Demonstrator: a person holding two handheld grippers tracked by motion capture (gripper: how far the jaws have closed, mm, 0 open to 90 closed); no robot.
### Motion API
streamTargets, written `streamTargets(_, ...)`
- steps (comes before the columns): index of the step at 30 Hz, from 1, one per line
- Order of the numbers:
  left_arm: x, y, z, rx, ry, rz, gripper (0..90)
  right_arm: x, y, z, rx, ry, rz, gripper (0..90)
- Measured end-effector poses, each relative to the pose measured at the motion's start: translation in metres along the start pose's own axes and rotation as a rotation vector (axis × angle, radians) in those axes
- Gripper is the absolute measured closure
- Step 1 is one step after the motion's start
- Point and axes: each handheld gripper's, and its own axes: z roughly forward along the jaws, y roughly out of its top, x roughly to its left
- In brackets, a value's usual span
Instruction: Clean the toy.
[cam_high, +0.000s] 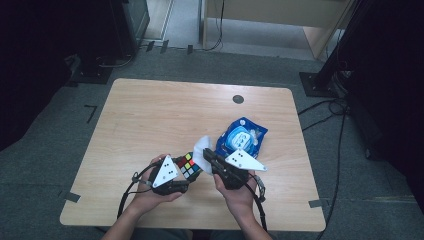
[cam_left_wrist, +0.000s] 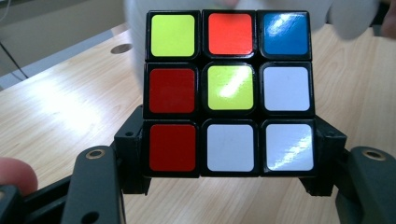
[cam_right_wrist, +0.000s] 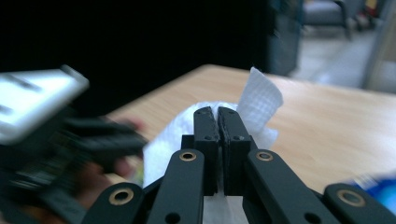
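The left gripper (cam_high: 186, 172) clamps its jaws on the puzzle cube (cam_high: 189, 165) above the bench (cam_high: 150, 115), steadying it so the right gripper (cam_high: 206, 154), jaws pinched on a white wipe (cam_high: 201, 148) beside the cube, can clean it.

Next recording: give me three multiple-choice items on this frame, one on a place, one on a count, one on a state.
1. Where does the blue wipes packet lie?
A. on the table
B. on the floor
C. in the left gripper

2. How many white squares show on the cube face in the left gripper view?
A. one
B. three
C. five

3. The right gripper is:
A. wide open
B. shut on the white wipe
C. shut on the cube

Answers: 1 A, the packet rests on the wood; 2 B, three white squares; 3 B, jaws pinch the wipe.
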Motion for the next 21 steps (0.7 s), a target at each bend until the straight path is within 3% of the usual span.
streamTargets(3,-0.002,0.002,-0.001,-0.019,-0.022,-0.008,33.8,0.009,0.008,-0.006,-0.052,0.066,-0.006,88.5)
streamTargets(5,-0.003,0.004,-0.002,-0.029,-0.028,-0.011,33.9,0.011,0.008,-0.005,-0.046,0.082,-0.004,88.4)
streamTargets(13,0.0,0.006,-0.008,-0.063,-0.025,-0.025,33.9,0.004,-0.004,0.004,0.01,0.053,0.041,88.3)
streamTargets(18,0.001,0.005,-0.007,-0.054,-0.02,-0.023,33.9,0.002,-0.007,0.007,0.023,0.037,0.026,88.2)
streamTargets(21,0.001,0.006,-0.009,-0.053,-0.013,-0.018,33.9,-0.003,-0.012,0.009,0.036,0.002,0.02,88.0)
